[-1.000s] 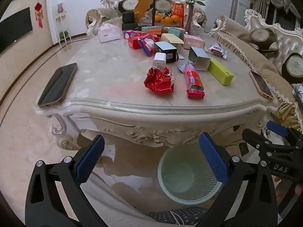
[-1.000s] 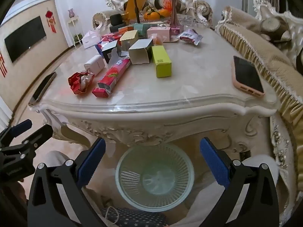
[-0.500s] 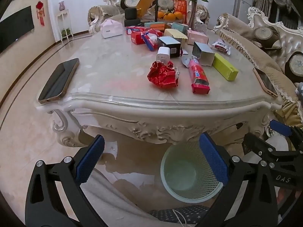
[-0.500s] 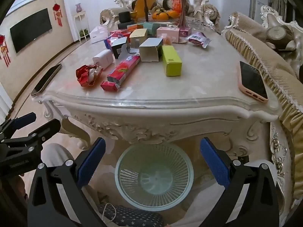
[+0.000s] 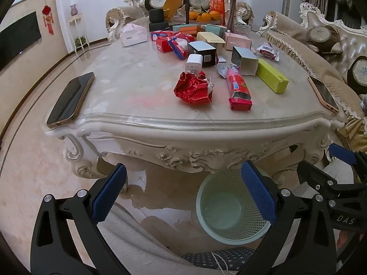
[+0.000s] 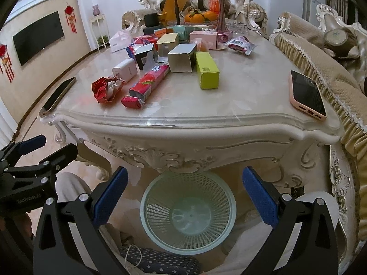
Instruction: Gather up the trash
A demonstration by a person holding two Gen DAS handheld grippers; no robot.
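Observation:
A crumpled red wrapper (image 5: 194, 89) (image 6: 106, 89) lies near the front of the marble table (image 5: 160, 119). Beside it lie a long red snack box (image 5: 238, 89) (image 6: 146, 84), a lime green box (image 5: 271, 78) (image 6: 206, 70), a white box (image 5: 193, 63) and an open grey carton (image 6: 181, 58). A pale green mesh bin (image 5: 229, 208) (image 6: 188, 210) stands on the floor below the table's front edge. My left gripper (image 5: 183, 192) is open and empty, low in front of the table. My right gripper (image 6: 185, 194) is open and empty, above the bin.
A gold phone (image 5: 71, 97) lies at the table's left edge and a pink phone (image 6: 307, 95) at its right edge. Several more boxes, oranges (image 5: 205, 16) and a rose vase (image 5: 232, 11) stand at the back. Sofas flank the right side.
Both grippers have risen a little and tilted up, so the table top shows lower in both views. Both stay open and empty.

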